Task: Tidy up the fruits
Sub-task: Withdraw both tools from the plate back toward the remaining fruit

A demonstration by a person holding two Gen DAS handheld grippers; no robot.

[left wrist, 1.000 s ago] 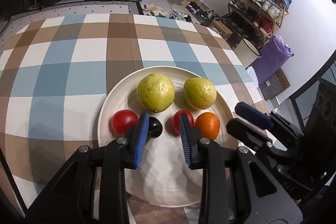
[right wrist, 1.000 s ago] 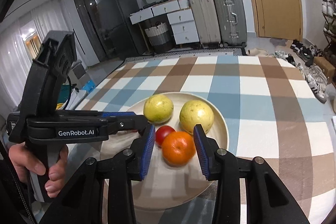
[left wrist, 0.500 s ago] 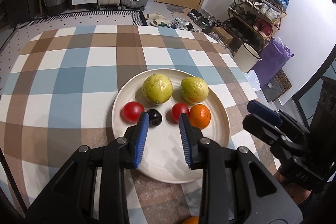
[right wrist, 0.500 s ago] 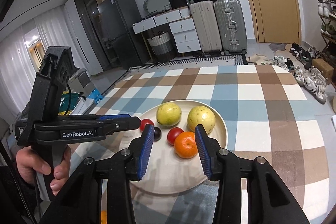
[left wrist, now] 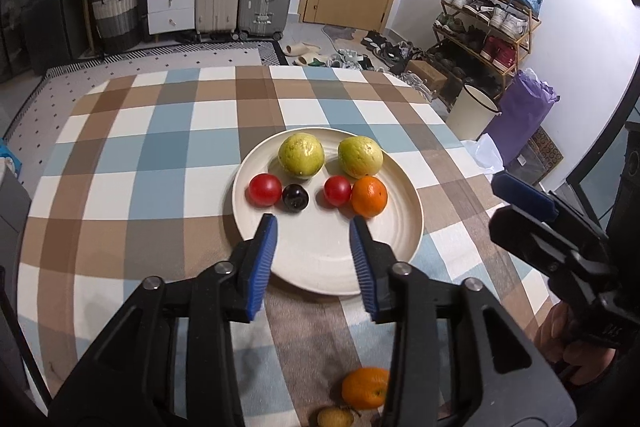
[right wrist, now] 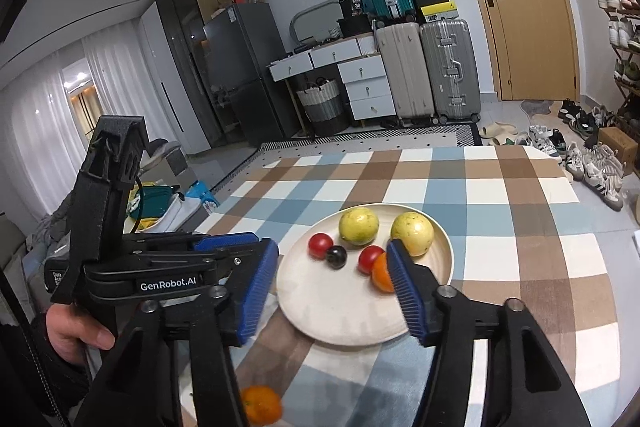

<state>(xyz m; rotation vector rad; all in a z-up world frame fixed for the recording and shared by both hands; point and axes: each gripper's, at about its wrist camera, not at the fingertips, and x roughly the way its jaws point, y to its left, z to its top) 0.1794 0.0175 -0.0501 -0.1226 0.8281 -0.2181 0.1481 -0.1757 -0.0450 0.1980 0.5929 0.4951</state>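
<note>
Both grippers have pulled back from the plate (left wrist: 404, 247), left gripper (left wrist: 313, 223) and right gripper (right wrist: 332, 255) spread empty, second orange (left wrist: 365, 387) still waiting on the cloth.

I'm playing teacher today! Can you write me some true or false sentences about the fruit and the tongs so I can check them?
1. Six fruits sit on the plate. True.
2. The dark plum lies between the two red tomatoes. True.
3. The left tongs are squeezing the orange on the plate. False: they are open, holding nothing, near the plate's front part.
4. Every orange is on the plate. False: another orange lies on the checked tablecloth, in front of the plate.
5. The two yellow-green fruits are at the back of the plate. True.
6. The right tongs are shut. False: they are open and empty.
</note>
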